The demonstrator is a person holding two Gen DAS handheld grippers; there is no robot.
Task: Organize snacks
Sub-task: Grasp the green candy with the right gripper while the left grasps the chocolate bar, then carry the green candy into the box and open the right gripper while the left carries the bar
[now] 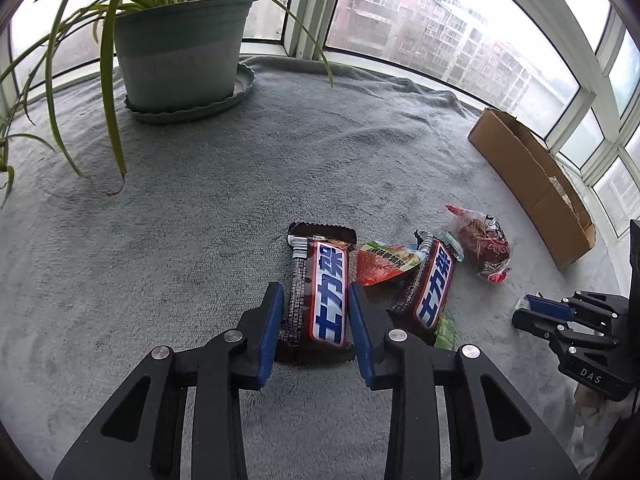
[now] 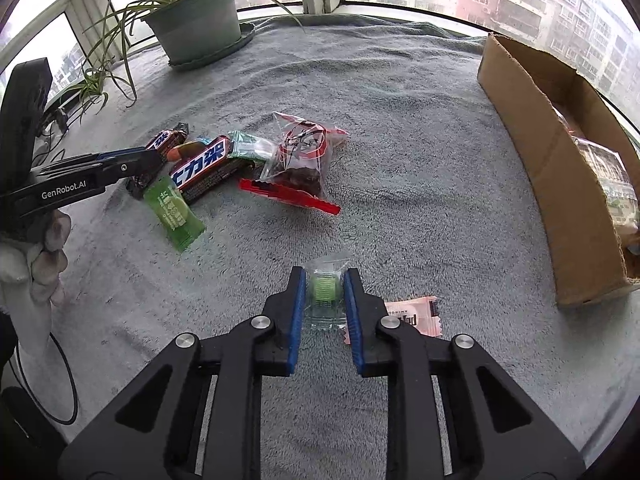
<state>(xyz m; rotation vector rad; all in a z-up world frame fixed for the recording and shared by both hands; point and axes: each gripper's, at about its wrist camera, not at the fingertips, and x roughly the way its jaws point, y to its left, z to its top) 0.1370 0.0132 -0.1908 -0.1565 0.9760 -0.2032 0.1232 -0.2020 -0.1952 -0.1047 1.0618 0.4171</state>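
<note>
Left gripper (image 1: 314,294) clamped on a brown chocolate bar (image 1: 320,292) lying on the grey blanket (image 1: 200,200), right gripper (image 2: 324,278) pinching a small clear packet with green candy (image 2: 326,286), pink wrapper (image 2: 412,316) just beside, more snacks beyond, cardboard box (image 2: 560,184) further right, potted plant (image 1: 180,48) by the window.

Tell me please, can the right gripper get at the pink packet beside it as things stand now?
Probably not right away. The right gripper is closed on a small clear packet with a green sweet, so its jaws are occupied. The pink packet lies uncovered on the grey blanket, just beside the right jaw.
</note>
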